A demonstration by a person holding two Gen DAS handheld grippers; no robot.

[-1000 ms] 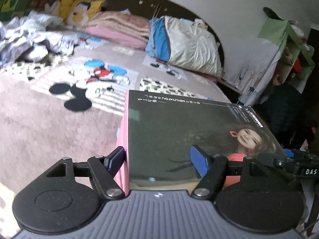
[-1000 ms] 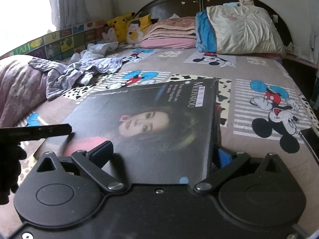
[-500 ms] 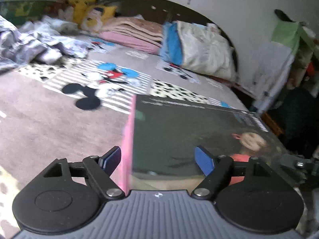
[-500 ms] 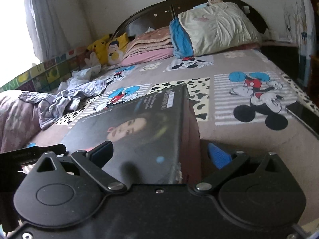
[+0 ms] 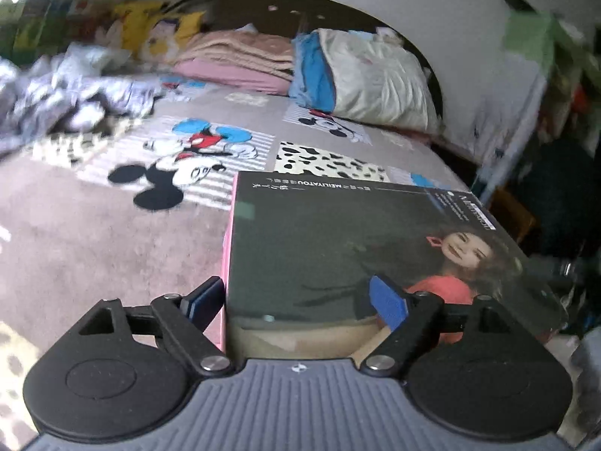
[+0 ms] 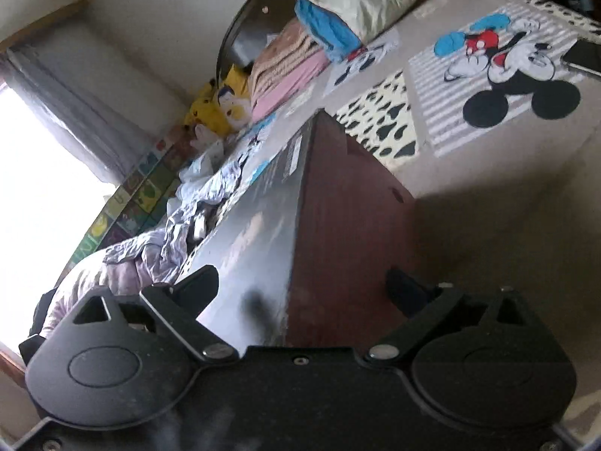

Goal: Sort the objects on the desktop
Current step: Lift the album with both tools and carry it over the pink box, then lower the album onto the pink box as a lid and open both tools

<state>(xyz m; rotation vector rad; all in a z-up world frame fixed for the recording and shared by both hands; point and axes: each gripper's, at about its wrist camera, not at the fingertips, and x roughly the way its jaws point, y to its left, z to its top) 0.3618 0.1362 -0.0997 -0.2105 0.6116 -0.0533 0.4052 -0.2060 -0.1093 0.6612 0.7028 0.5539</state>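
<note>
Glossy box [image 5: 338, 248], likely cardboard; soft matt cloth bedspread [image 5: 112, 248]; dark wooden headboard [image 5: 263, 3].

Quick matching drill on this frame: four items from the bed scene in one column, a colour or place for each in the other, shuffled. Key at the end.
Items
1. box
2. folded blanket
3. plush toy
4. pillow

Descriptions
A. yellow, in the corner by the headboard
B. cream with a blue end, against the headboard
C. dark lid with a woman's portrait, between the fingers of the left hand-held gripper
D. pink and peach stack between the toy and the pillow

Pairs: 1-C, 2-D, 3-A, 4-B
</note>
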